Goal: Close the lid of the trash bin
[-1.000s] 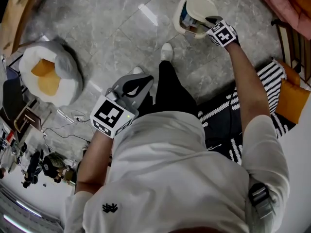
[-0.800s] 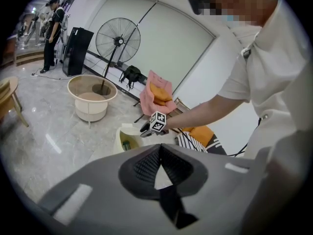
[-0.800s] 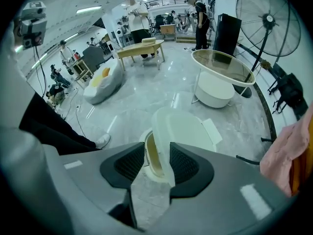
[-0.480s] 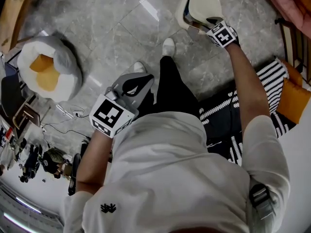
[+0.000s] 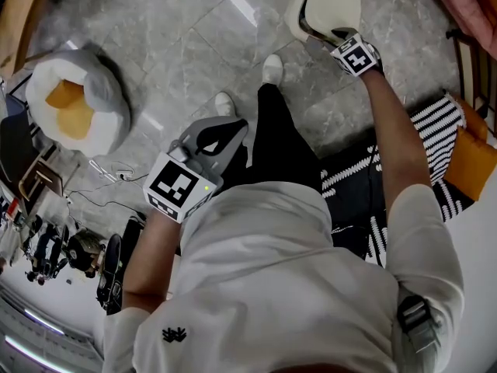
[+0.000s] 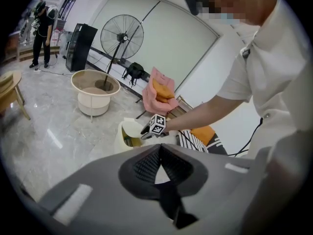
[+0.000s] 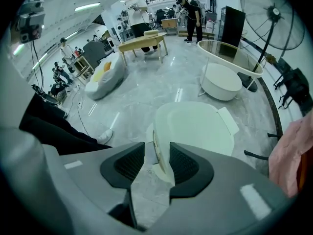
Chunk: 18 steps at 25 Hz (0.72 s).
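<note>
Grey marble floor spread under the standing person, with a white cushion with an orange centre lying off toward its left edge and a black-and-white striped rug toward its right edge. On the bare floor, beyond the person's white shoes, stood the cream trash bin. Its lid was tilted low over the opening but was not fully down; the left gripper view showed a gap at the front with contents inside. The right gripper reached out at arm's length to the lid's front edge. In its own view the jaws stood apart and astride that edge: the lid's rim lay against the right-hand pad, while a strip of floor showed between the rim and the other pad, so the grip was loose rather than clenched. The left gripper was held close to the person's body, well apart from the bin, with its jaws pressed together at the tips and nothing between them. Behind the bin in the right gripper view stood a round white table.
</note>
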### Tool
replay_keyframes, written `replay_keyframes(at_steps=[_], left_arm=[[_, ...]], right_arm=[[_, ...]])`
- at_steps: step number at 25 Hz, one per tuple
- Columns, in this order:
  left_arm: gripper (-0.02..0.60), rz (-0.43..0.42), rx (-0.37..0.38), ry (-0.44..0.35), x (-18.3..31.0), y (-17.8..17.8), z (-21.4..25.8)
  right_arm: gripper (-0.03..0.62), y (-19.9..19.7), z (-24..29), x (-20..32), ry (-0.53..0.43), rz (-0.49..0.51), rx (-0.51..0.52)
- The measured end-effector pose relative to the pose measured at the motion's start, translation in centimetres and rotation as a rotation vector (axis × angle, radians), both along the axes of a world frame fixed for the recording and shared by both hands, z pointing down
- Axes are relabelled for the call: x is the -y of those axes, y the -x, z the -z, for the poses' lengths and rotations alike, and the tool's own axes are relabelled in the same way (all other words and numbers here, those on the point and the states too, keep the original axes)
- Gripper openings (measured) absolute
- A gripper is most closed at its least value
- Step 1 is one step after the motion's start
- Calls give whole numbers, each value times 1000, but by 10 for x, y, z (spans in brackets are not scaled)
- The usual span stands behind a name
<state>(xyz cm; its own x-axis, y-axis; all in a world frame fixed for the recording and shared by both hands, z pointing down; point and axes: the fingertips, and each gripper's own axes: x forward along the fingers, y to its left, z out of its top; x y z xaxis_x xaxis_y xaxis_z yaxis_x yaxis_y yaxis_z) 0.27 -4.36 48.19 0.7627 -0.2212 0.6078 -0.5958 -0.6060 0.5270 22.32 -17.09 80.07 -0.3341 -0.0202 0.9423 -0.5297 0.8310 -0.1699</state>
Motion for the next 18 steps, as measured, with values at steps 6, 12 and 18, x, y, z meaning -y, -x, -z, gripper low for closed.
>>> replay_keyframes(at_steps=[6,12,18], left_arm=[[58,19,-10,0,-1,-5,-6],[58,29,-10,18,-6,-7,-14],[58,60,-3,74,-6,-10,-22]], right_arm=[[141,1,-18,-8,9,7,-10],[141,4,-36,-18,30,18,-18],[141,7,-54,-26,49,37,-24]])
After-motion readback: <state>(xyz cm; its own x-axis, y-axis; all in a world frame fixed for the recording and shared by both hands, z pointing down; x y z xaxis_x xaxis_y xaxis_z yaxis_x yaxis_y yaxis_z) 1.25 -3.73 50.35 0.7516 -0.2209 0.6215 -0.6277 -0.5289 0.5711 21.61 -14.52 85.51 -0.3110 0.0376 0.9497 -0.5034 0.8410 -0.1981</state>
